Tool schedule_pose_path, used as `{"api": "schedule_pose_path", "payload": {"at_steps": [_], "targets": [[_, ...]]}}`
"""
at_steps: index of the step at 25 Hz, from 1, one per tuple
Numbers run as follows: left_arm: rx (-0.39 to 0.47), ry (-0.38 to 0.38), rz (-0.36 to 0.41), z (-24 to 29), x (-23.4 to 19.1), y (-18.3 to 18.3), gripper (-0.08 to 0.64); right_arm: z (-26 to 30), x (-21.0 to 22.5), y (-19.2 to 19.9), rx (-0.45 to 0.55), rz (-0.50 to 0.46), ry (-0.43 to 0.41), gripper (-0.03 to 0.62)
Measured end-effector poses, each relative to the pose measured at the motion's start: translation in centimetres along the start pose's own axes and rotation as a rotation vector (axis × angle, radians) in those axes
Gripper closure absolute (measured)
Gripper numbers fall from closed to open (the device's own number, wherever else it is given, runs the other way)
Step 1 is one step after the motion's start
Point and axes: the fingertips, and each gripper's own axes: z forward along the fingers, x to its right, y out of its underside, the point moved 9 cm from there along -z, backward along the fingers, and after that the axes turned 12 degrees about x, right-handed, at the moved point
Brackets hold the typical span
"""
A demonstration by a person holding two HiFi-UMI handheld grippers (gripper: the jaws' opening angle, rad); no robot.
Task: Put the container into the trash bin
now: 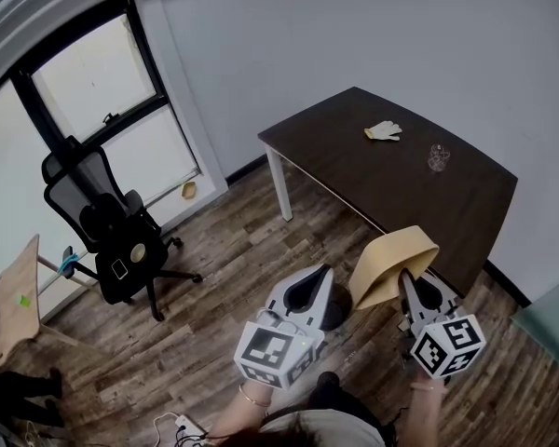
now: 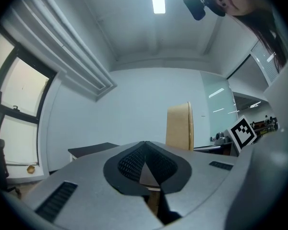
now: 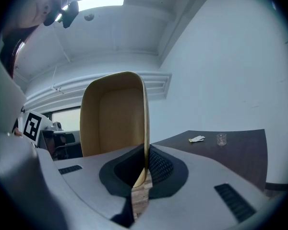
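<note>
The container (image 1: 391, 264) is a tan, open paper tray, held upright above the wooden floor. My right gripper (image 1: 408, 282) is shut on its thin rim; in the right gripper view the rim (image 3: 145, 143) stands edge-on between the pads and the tray's hollow (image 3: 113, 119) faces left. My left gripper (image 1: 309, 287) hangs beside it at the left, apart from the tray, shut with nothing in it (image 2: 145, 143). From the left gripper view the container (image 2: 178, 126) shows to the right. No trash bin appears in any view.
A dark table (image 1: 391, 175) with white legs stands ahead against the wall, bearing a white glove (image 1: 383, 130) and a small clear glass (image 1: 438, 156). A black office chair (image 1: 112, 231) sits by the window at left. A power strip (image 1: 182, 426) lies on the floor near my feet.
</note>
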Motion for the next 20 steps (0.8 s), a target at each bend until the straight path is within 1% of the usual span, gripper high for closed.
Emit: {"api": "schedule_pose_path", "payload": {"at_steps": [7,11,20], "targets": [[-0.003,-0.057,0.012,2.7,-0.6,0.6,0.540,2.9,3.1,-0.2,-0.025,-0.001,-0.042,0.580],[-0.010,-0.079,0.015,3.1,-2.2,0.9,0.540,4.9,3.0,0.5,-0.043,-0.007,-0.056,0.580],[-0.043,-0.097,-0.001,5.2,-7.4,2.3,0.540,10.3,2.7,3.2,-0.102,-0.026,-0.034,0.578]]}}
